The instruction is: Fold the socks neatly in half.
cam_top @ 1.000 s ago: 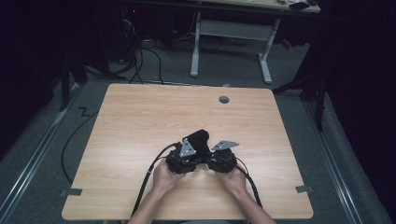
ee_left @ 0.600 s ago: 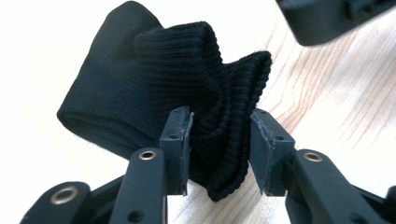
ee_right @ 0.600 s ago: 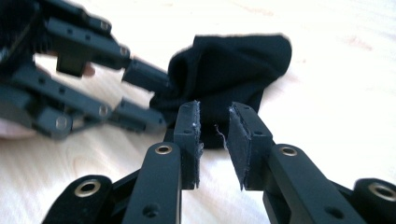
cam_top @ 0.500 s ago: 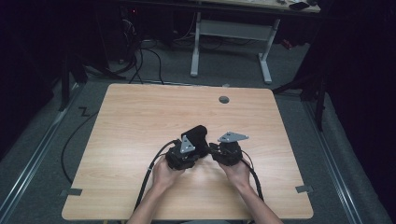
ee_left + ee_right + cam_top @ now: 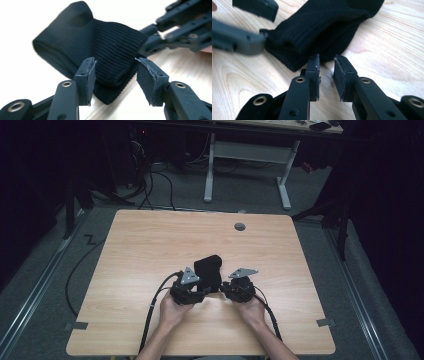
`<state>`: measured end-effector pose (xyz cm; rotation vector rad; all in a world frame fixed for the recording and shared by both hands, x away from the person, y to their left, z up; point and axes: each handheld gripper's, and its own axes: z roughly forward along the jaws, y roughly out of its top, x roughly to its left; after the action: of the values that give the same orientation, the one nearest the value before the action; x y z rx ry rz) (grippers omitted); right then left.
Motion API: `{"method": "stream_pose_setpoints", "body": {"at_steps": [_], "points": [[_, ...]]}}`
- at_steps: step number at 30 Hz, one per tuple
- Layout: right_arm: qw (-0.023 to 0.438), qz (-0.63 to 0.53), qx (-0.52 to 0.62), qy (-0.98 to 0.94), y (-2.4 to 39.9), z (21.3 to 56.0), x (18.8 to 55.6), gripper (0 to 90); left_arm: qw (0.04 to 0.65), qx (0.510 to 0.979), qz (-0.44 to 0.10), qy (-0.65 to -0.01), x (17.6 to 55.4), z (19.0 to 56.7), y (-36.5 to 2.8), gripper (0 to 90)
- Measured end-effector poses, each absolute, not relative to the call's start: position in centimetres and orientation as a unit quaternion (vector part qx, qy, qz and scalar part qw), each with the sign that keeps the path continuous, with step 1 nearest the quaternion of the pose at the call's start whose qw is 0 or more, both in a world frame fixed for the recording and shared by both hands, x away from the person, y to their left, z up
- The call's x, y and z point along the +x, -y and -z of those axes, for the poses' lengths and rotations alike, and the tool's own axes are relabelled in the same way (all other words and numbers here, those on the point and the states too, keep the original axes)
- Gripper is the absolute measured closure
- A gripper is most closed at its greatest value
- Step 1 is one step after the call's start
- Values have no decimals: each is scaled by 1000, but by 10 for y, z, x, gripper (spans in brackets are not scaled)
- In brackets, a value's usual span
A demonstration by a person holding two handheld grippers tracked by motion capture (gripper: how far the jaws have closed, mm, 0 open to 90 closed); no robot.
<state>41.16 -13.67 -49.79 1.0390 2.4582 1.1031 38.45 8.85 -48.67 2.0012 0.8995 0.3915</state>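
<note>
A black knitted sock (image 5: 208, 269), folded, lies on the wooden table (image 5: 150, 245) just beyond both hands. My left gripper (image 5: 204, 291) (image 5: 115, 72) stands open astride the sock's ribbed end (image 5: 112, 55). Its jaws have just been opening, and the right pad (image 5: 147, 75) is off the fabric. My right gripper (image 5: 223, 291) (image 5: 326, 67) comes in from the other side, seen in the left gripper view as black linkage (image 5: 175, 30). Its jaws have just been closing to a narrow gap with nothing in it, their tips at the edge of the sock (image 5: 319, 27).
A round cable hole (image 5: 240, 226) sits near the table's far edge. Tape marks (image 5: 76, 325) lie at the near corners. Beyond the table stand a white desk frame (image 5: 245, 155) and floor cables (image 5: 150, 185). Each gripper's cable trails back past the wrists.
The right gripper drifted slightly out to the right, then came back toward the sock. The left hand and the sock have stayed where they were.
</note>
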Motion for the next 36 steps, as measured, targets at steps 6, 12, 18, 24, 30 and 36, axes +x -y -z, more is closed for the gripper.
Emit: {"method": "stream_pose_setpoints", "body": {"at_steps": [6,12,18,24,30,36], "points": [[140,-422,360,-820,149,477,405,712,436,789,-170,-397,389,486,-92,505],[137,-442,345,-816,134,460,405,633,401,803,-173,-405,390,495,-88,504],[144,-383,334,-849,115,484,408,691,396,806,-174,-403,388,497,-88,501],[147,-373,317,-859,110,488,409,833,406,802,-166,-406,387,500,-89,501],[156,-398,294,-855,105,463,408,833,418,796,-179,-400,393,480,-96,449],[144,-423,299,-843,108,454,403,822,435,774,-185,-421,399,461,-106,439]]}}
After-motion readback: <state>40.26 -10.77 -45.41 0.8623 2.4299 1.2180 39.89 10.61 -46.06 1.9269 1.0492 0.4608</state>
